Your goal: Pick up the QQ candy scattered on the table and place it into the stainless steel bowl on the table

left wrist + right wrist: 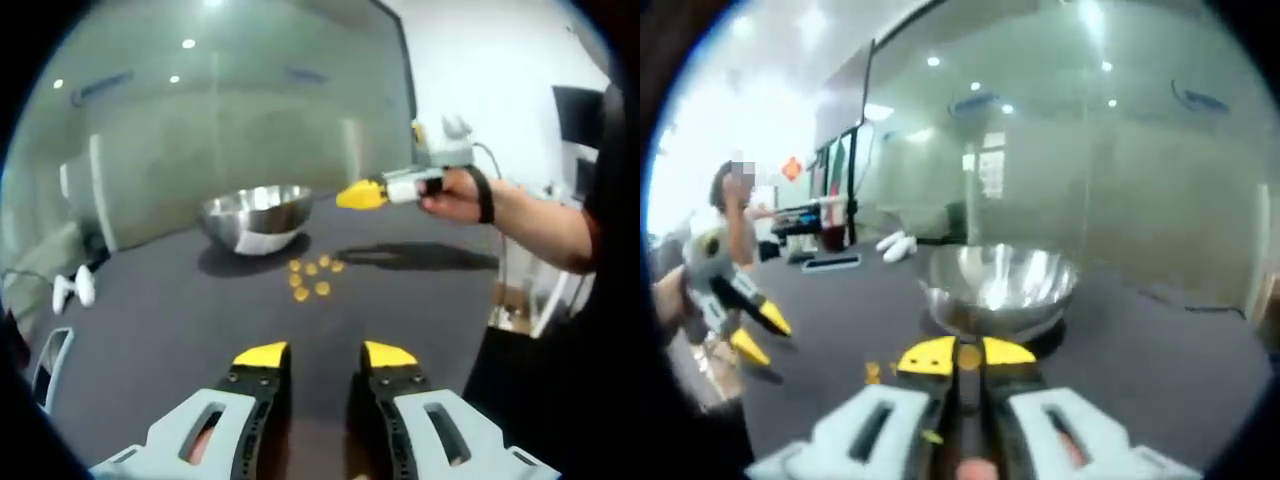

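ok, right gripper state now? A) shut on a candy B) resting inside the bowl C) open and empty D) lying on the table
A: in the right gripper view the right gripper has its yellow tips closed on an orange candy, held up in front of the bowl; the left gripper view shows it raised above the table, right of the bowl.

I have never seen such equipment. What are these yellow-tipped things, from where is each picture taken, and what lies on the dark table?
No robot here: a person holds one pair of tongs in each hand, and a camera rides on each. The left gripper view looks along the left tongs, which are open and empty. It also shows the person's hand carrying the right tongs. The right gripper view looks along the right tongs, closed on a small orange candy. On the dark table stand a steel bowl and a few loose candies beside it.
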The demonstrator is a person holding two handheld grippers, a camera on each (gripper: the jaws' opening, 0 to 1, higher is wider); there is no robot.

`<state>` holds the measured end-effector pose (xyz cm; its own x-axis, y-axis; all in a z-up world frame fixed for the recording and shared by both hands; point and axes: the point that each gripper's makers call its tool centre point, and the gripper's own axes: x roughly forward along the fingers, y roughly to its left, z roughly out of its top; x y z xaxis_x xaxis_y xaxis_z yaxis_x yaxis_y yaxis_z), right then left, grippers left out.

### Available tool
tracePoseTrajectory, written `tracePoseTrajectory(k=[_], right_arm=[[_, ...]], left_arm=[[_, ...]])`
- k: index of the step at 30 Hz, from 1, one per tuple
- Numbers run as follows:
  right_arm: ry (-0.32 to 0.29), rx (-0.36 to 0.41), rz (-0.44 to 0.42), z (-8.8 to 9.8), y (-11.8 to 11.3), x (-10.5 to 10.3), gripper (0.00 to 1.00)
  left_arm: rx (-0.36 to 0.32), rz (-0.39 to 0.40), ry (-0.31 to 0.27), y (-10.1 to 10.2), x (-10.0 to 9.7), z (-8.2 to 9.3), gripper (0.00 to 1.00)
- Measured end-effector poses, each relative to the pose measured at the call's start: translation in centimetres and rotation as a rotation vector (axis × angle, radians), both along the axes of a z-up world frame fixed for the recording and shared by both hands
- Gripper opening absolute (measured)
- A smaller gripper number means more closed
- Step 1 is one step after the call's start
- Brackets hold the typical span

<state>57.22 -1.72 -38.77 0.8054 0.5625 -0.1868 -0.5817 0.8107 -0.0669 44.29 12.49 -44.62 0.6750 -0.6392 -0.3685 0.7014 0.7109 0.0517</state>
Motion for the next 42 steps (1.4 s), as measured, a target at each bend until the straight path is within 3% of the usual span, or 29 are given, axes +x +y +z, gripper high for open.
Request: tracePoseTrajectory(k=[8,15,29,32,34,42], right_arm=[[-0.101,0.004,-0.03,4.0,1.7,3.5,0.1],[-0.109,0.028,-0.071,4.8,2.4,6.4,0.1],[-0.04,0.03,-0.07,2.8,3.1,8.3,0.1],[-0.036,0.037,-0.093,2.7,2.6,8.9,0.21],[-0.024,0.078,-0.081,3.1,2.4,9.0,0.19],[-0.013,0.062,-0.088,2.8,2.0,8.3,0.17]], left_arm=[[0.0,0.022,0.0,0.5,-0.1,0.4,0.3],[0.009,0.003,0.004,-0.1,-0.3,0.4,0.3],[0.007,0.015,0.007,0.3,0.2,0.4,0.3],[0.005,0.023,0.008,0.5,0.3,0.4,0.3],[0.01,0.026,0.01,0.6,0.4,0.4,0.3],[0.006,0.023,0.012,0.4,0.2,0.2,0.3]])
